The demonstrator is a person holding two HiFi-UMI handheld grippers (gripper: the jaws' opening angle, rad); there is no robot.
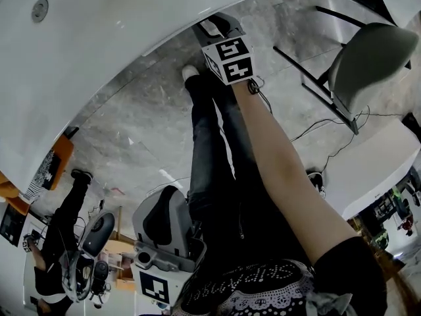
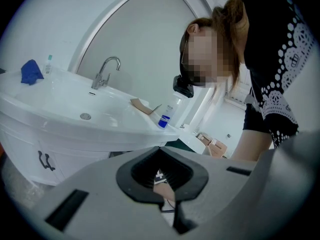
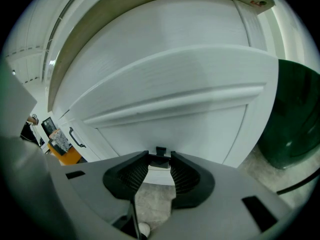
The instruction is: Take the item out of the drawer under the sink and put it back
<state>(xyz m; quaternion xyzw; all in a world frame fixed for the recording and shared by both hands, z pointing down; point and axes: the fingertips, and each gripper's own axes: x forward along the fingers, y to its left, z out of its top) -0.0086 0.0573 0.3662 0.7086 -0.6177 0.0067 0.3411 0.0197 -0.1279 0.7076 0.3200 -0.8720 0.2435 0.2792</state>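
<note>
Closely: drawer handle (image 3: 161, 151) (within right gripper (image 3: 160, 156))

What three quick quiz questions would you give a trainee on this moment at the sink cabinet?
1. True or false: the left gripper is shut with nothing between its jaws.
2. What sits between the jaws of the right gripper? A) a faucet B) the drawer handle C) a blue cloth
3. Fill in: the bottle with the blue label stands on the edge of the ____.

Key: 1 true; 2 B; 3 sink.
</note>
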